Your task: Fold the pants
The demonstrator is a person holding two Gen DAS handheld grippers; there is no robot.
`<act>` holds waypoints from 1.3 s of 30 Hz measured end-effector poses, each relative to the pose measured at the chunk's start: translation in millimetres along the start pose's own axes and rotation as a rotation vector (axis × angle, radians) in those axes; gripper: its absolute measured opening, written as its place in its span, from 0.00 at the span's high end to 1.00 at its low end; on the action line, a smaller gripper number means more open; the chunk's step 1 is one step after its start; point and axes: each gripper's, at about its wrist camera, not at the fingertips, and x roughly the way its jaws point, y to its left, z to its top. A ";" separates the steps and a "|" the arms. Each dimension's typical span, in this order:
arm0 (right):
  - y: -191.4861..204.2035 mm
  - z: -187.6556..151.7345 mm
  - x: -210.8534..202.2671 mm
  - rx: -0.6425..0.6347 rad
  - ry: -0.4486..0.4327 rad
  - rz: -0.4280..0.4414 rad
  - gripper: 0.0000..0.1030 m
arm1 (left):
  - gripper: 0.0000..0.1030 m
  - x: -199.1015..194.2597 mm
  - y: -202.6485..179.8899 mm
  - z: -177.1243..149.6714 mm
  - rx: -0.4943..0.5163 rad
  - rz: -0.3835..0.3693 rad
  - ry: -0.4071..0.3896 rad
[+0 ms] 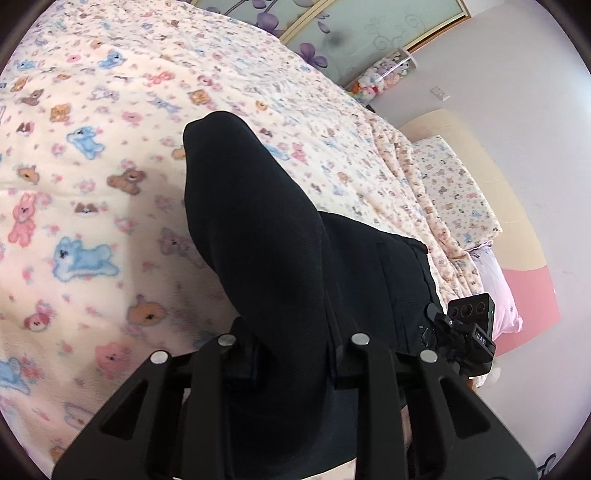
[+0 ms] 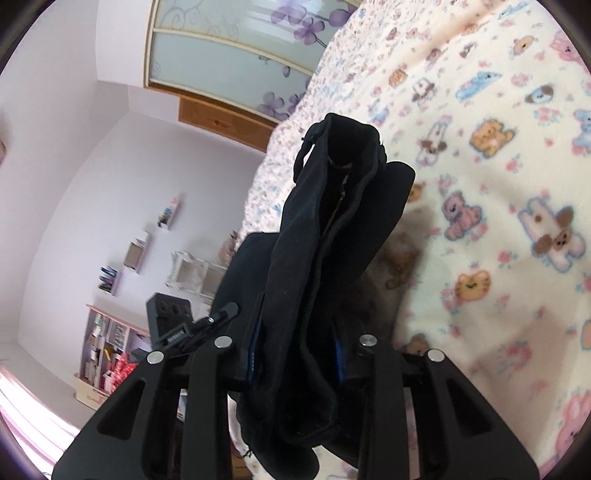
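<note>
The black pants (image 1: 258, 221) are lifted off the bed; a bunched length rises from my left gripper (image 1: 291, 354), which is shut on the cloth. More of the pants (image 1: 388, 280) lies flat to the right, reaching toward my right gripper (image 1: 469, 332). In the right wrist view the pants (image 2: 325, 236) stand up in thick folded layers, seams and a waistband edge showing, with my right gripper (image 2: 299, 354) shut on them. The left gripper (image 2: 173, 325) shows just left of the cloth. The fingertips of both grippers are hidden by fabric.
A cream fleece blanket (image 1: 110, 166) printed with cartoon animals covers the bed. A pillow (image 1: 454, 192) and beige headboard (image 1: 491, 155) lie to the right. Sliding doors with purple flowers (image 1: 332, 33) and plush toys (image 1: 380, 77) stand beyond. Wall shelves (image 2: 136, 254) and a cluttered unit (image 2: 107, 347) fill the room's left side.
</note>
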 end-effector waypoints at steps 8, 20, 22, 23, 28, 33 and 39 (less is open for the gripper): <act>4.3 21.9 -14.5 -0.007 -0.044 0.009 0.70 | 0.77 5.3 -24.5 16.5 0.029 -0.020 -0.047; -0.5 74.2 -10.9 -0.049 -0.076 -0.096 0.70 | 0.77 55.0 -33.2 55.2 0.061 -0.019 -0.091; -8.0 77.4 -8.6 -0.048 -0.080 -0.104 0.70 | 0.77 64.9 -30.2 60.6 0.064 -0.014 -0.092; -12.7 79.5 -7.2 -0.048 -0.085 -0.107 0.70 | 0.77 68.1 -28.9 61.9 0.064 -0.013 -0.093; -28.5 76.8 -6.4 -0.059 -0.104 -0.109 0.70 | 0.77 84.4 -15.5 64.5 0.057 -0.019 -0.106; -67.6 68.4 -0.1 0.023 -0.095 -0.206 0.70 | 0.73 101.9 25.5 55.5 -0.054 -0.027 -0.098; -70.0 59.2 -5.4 0.064 -0.106 -0.272 0.62 | 0.46 99.2 38.2 47.4 -0.150 0.002 -0.144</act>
